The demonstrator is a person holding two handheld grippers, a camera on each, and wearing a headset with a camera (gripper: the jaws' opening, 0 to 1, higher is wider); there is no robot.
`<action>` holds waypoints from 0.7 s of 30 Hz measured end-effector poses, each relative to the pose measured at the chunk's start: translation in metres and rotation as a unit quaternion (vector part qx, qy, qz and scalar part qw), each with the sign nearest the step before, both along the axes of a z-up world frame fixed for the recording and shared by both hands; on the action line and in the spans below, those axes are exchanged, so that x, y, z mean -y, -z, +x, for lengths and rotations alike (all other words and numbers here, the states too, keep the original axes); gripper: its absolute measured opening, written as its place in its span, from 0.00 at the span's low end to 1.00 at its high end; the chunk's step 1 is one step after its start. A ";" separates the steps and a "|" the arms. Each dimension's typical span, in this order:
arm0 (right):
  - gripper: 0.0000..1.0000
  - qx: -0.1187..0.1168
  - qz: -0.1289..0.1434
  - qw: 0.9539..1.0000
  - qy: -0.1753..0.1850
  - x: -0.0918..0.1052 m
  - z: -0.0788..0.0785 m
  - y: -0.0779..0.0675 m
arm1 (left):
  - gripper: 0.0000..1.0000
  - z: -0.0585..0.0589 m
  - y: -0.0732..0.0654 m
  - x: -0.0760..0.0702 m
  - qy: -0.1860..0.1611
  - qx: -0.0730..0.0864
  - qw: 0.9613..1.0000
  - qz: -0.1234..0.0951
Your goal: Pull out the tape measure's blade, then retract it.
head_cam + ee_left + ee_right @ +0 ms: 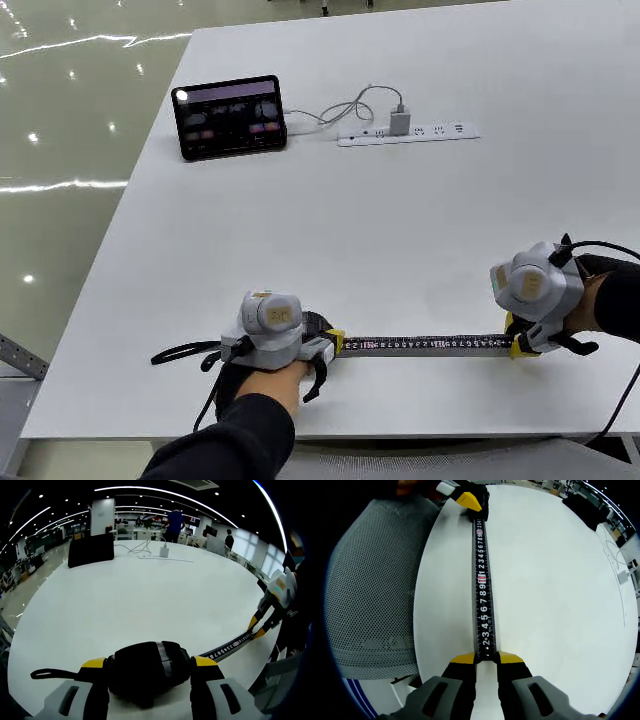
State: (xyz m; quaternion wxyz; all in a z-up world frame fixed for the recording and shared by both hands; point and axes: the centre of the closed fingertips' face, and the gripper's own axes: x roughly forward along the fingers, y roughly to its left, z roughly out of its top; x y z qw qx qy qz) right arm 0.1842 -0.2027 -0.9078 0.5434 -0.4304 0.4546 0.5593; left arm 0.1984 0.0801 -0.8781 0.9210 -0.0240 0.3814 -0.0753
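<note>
Head view: at the near edge of the white table (400,230), my left gripper (325,342) clamps the round black tape-measure case (316,324) as an anchor. My right gripper (514,340) pinches the dark numbered steel blade (430,345), stretched flat.

Left gripper view: the jaws squeeze the case.

Right gripper view: the jaws are narrow on the blade tip, so I judge retraction is next.
</note>
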 end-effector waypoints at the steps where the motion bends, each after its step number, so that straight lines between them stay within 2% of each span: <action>1: 0.11 -0.001 0.000 1.000 0.001 0.000 0.001 0.000 | 0.61 0.000 0.000 0.000 0.003 0.001 1.000 0.003; 5: 0.11 -0.001 -0.003 1.000 0.003 0.000 0.001 0.001 | 0.60 -0.003 0.000 0.001 0.007 0.002 1.000 0.013; 12: 0.11 0.003 0.001 1.000 0.006 0.001 0.003 0.002 | 0.61 -0.001 0.000 0.000 0.005 0.001 1.000 0.009; 13: 0.11 0.006 0.002 1.000 -0.002 0.001 0.002 0.002 | 0.61 -0.001 0.000 0.000 0.005 0.001 1.000 0.009; 14: 0.11 0.017 0.005 0.999 -0.033 0.000 0.003 0.002 | 0.61 -0.001 0.000 0.000 0.005 0.001 1.000 0.009; 15: 0.11 0.020 0.010 0.999 -0.037 -0.001 0.001 0.002 | 0.61 -0.001 -0.001 0.000 0.006 0.004 1.000 0.010; 16: 0.11 0.015 0.011 1.000 -0.014 0.000 0.002 0.002 | 0.61 0.000 -0.001 0.000 0.006 0.004 1.000 0.011; 17: 0.11 0.012 0.013 1.000 -0.006 0.001 0.002 0.002 | 0.61 0.000 -0.001 0.000 0.006 0.004 1.000 0.011; 21: 0.11 0.011 0.017 1.000 0.004 0.000 0.004 0.003 | 0.61 0.000 -0.002 0.000 0.005 0.007 1.000 0.007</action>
